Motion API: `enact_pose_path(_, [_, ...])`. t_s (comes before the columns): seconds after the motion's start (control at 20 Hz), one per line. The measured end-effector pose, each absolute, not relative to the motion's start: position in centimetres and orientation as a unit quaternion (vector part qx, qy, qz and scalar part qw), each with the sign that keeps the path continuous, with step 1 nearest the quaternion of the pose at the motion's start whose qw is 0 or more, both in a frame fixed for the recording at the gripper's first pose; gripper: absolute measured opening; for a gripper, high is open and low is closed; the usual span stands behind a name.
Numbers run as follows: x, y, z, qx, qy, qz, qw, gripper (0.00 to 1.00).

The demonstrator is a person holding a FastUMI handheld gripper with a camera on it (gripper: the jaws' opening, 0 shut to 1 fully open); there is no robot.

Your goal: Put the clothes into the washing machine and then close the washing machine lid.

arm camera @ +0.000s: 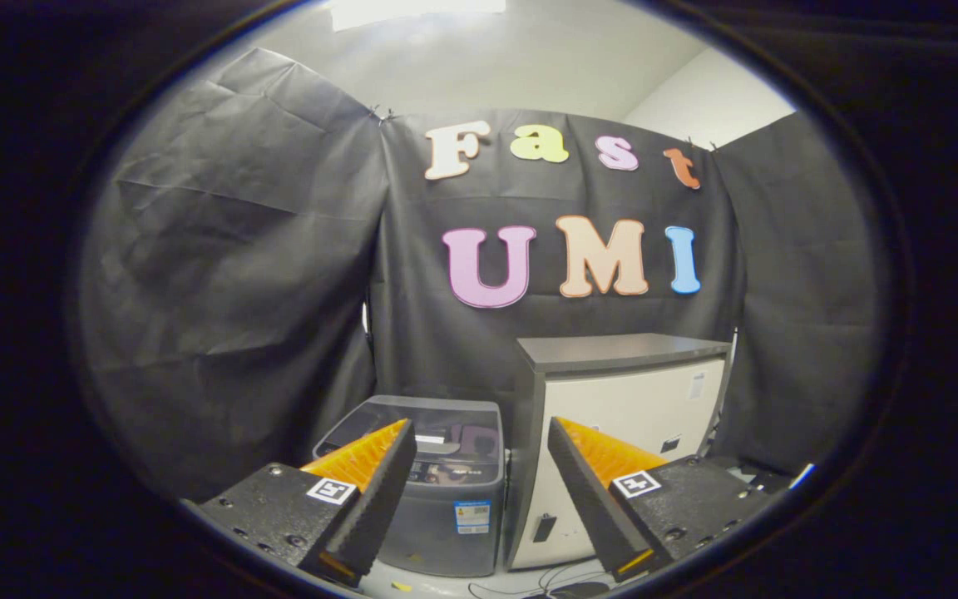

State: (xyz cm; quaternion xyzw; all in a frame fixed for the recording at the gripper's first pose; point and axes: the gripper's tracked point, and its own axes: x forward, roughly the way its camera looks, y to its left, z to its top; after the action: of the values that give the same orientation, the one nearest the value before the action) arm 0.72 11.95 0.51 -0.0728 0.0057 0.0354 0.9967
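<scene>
Hand-held gripper [479, 437] in the foreground, its two fingers spread wide apart w/ nothing between them, held up in the air. Each finger is wedge-shaped w/ a ribbed inner face, and a small square marker tag sits on each finger's base.

Just beyond the fingers, low down and partly behind the left one, is the washing machine [446, 491]: a small top-loading unit, dark grey boxy body w/ rounded corners. Its lid [433, 424] is see-through, tinted grey, and lies flat and closed on top; dim shapes show under it but can't tell what they are. A small sticker is on the front wall near the right corner; too small to read.

Right beside the washer, touching or nearly so, stands a taller cabinet [629, 416]: pale cream front, dark grey flat top, a small dark slot handle on its front. It rises well above the washer.

A pale floor [462, 586] shows below both, w/ thin cables lying on it.
</scene>
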Motion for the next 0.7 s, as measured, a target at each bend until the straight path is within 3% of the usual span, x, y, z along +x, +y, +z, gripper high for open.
enact_pose_path(0.7, [-0.9, 12.9, -1.1, -0.070, -0.003, 0.047, 0.996, 0.96])
